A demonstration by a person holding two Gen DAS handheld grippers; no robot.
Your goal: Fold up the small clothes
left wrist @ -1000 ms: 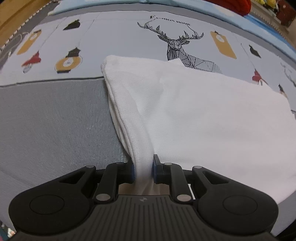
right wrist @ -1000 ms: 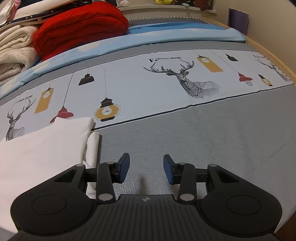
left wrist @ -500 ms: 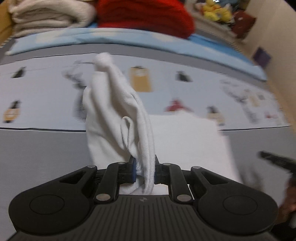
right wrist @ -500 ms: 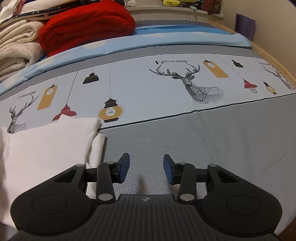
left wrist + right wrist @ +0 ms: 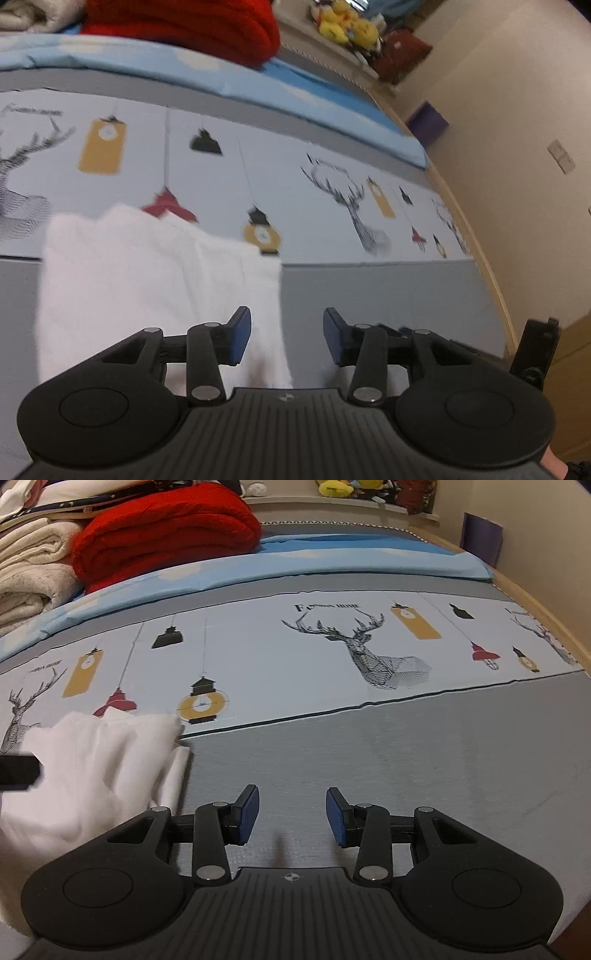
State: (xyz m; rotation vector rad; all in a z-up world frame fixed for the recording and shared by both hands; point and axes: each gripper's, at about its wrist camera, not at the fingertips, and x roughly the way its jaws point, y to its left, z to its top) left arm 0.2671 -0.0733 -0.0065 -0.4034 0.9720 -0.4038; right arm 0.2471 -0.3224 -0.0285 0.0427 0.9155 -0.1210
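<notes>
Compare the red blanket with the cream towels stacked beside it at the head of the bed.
Colour: the red blanket is vivid red, while the cream towels are pale off-white.
Texture: the blanket looks knitted or nubbly; the towels look softer and fluffier.
Form: the blanket is one thick folded bundle; the towels form several stacked rolls.
Place: the blanket lies to the right of the towels, touching them.
Both rest folded on the blue sheet.

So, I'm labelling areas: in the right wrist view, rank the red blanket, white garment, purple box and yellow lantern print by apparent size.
1. White garment and red blanket: alike; garment is nearer.
2. Yellow lantern print and purple box: too close to rank.
</notes>
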